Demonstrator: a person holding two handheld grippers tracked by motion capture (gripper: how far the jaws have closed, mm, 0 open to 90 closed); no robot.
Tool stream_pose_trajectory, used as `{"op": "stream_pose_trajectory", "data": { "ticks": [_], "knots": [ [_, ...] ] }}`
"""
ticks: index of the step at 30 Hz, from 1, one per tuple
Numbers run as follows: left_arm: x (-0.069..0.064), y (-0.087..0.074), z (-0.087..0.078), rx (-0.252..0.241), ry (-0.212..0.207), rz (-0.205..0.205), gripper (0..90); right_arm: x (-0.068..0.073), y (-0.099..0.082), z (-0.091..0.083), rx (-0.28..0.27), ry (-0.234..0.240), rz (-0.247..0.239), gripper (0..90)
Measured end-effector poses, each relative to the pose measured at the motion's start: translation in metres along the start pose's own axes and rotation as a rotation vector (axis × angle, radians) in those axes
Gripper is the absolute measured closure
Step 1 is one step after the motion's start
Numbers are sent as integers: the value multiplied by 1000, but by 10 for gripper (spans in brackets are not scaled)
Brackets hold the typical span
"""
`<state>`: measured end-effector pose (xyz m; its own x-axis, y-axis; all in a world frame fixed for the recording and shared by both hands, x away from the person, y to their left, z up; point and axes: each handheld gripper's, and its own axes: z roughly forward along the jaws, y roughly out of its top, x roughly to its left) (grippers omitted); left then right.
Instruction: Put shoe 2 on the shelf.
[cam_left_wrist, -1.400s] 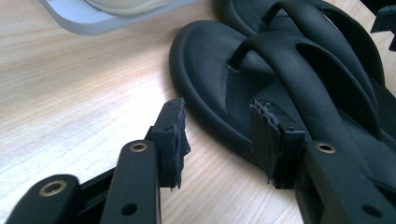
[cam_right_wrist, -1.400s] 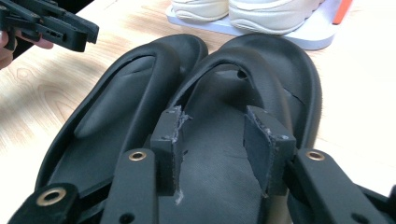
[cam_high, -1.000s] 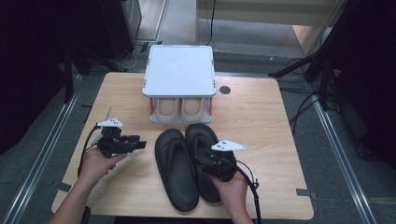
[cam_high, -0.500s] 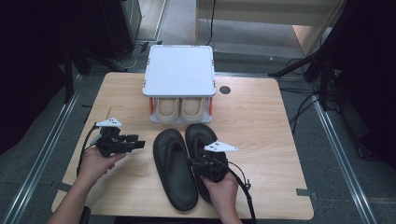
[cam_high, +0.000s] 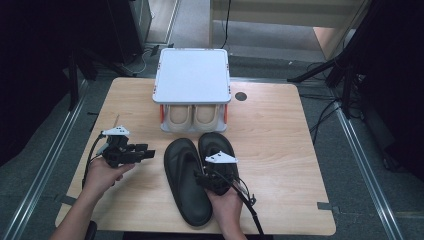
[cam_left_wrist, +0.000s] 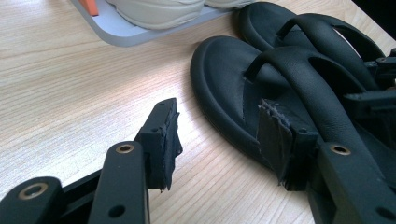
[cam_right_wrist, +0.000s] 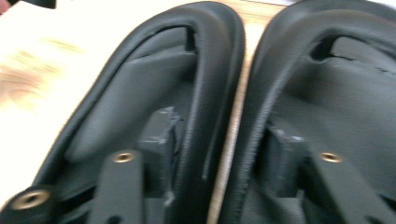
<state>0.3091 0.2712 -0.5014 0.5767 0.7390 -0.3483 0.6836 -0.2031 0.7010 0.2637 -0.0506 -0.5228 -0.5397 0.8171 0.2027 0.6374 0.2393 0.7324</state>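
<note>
The right gripper (cam_right_wrist: 219, 158) has one jaw inside each of the two black sandals (cam_high: 200, 175). The adjoining inner edges of the pair stand between the jaws, which have just been closing (whether the pads already press on those edges, I cannot tell). The left gripper (cam_left_wrist: 219, 140) hovers over bare wooden table (cam_high: 280, 125) just left of the pair, its jaws apart with nothing between them. The sandals lie side by side near the front edge, toes toward a white shoe rack (cam_high: 192, 80) holding beige shoes (cam_high: 192, 116).
</note>
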Motion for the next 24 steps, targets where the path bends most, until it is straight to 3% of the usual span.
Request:
{"op": "stream_pose_trajectory", "data": {
  "ticks": [5,8,13,18,24],
  "knots": [
    [0,0,-1,-4,6,-2,489,-5,1,-3,11,12,37,680],
    [1,0,-1,-9,7,-4,489,-10,2,-4,23,34,78,710],
    [3,0,-2,-11,9,-6,489,-16,4,-10,42,42,91,756],
    [6,1,-5,-14,19,-17,485,-21,7,-22,59,91,46,757],
    [12,-1,-10,-14,32,-32,478,-26,17,-34,83,204,-76,758]
  ]
}}
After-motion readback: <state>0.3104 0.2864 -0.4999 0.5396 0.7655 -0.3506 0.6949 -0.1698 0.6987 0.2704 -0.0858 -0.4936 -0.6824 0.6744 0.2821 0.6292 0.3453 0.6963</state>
